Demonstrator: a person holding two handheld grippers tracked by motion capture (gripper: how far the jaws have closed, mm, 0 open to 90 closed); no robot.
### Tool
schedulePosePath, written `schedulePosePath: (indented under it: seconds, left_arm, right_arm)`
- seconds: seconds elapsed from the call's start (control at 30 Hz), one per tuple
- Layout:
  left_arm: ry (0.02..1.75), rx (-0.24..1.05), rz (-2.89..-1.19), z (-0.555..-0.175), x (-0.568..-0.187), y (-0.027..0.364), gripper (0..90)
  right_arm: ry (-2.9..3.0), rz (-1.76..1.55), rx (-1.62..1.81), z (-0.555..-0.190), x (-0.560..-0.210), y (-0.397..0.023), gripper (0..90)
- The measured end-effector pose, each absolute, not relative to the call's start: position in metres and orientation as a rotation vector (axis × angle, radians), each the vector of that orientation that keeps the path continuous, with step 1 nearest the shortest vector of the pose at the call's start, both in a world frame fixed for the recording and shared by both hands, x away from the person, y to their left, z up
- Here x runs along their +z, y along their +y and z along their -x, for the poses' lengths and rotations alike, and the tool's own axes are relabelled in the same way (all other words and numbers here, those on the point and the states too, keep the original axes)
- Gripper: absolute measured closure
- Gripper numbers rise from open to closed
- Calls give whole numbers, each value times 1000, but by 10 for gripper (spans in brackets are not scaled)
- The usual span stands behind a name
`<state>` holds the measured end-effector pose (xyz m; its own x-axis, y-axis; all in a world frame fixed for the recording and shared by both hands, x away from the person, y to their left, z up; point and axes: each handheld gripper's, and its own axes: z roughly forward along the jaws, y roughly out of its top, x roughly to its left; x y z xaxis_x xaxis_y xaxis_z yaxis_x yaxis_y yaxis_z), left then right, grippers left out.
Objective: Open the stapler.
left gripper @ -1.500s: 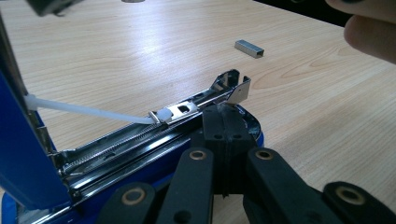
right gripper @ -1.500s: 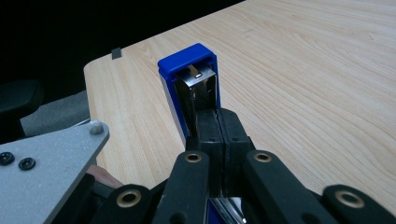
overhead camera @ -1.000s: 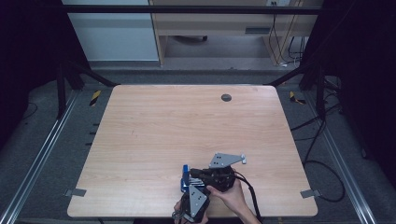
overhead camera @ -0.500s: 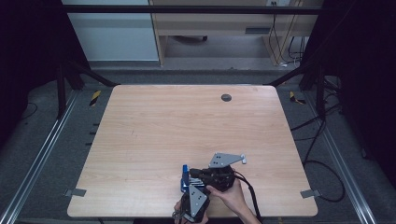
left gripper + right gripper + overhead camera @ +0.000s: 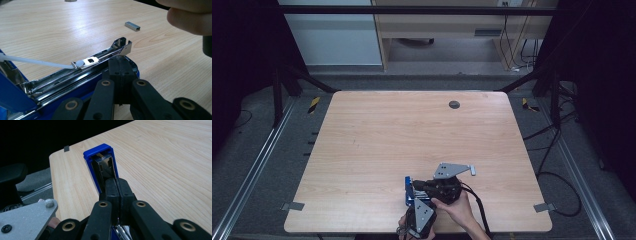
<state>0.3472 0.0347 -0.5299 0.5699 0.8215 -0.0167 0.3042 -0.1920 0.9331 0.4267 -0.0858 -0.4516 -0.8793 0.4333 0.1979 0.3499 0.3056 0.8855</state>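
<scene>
I had both claws down at the near edge of the table [image 5: 362, 150], a little right of its middle, working on the blue stapler [image 5: 409, 191] that lay there opened up. My left claw [image 5: 121, 72] had its two black jaws pressed flat together, with no gap showing between them, their tips set against the stapler's blue base just beside the chrome staple channel [image 5: 100, 58]. The channel lay bare, its spring and white pusher [image 5: 80, 64] exposed, and a white strip ran from the pusher off to the left of the left gripper view. My right claw [image 5: 116, 188] was likewise drawn together, jaw against jaw, its tips touching the raised blue lid [image 5: 100, 157] of the stapler, which stood up in front of them with its metal inner side facing me. Whether either claw actually pinched any part of the stapler I could not tell. A small block of staples [image 5: 132, 25] lay loose on the table beyond the channel's front end, apart from it. Near the far edge sat a dark round cable hole [image 5: 454, 104].
</scene>
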Motion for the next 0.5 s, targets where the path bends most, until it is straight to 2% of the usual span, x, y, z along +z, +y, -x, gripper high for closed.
schedulePosePath:
  seconds: [0.5]
  left_arm:
    - [933, 620, -1757, -347, -530, 35, 900]
  right_arm:
    - [2504, -726, 1634, -429, -451, -81, 893]
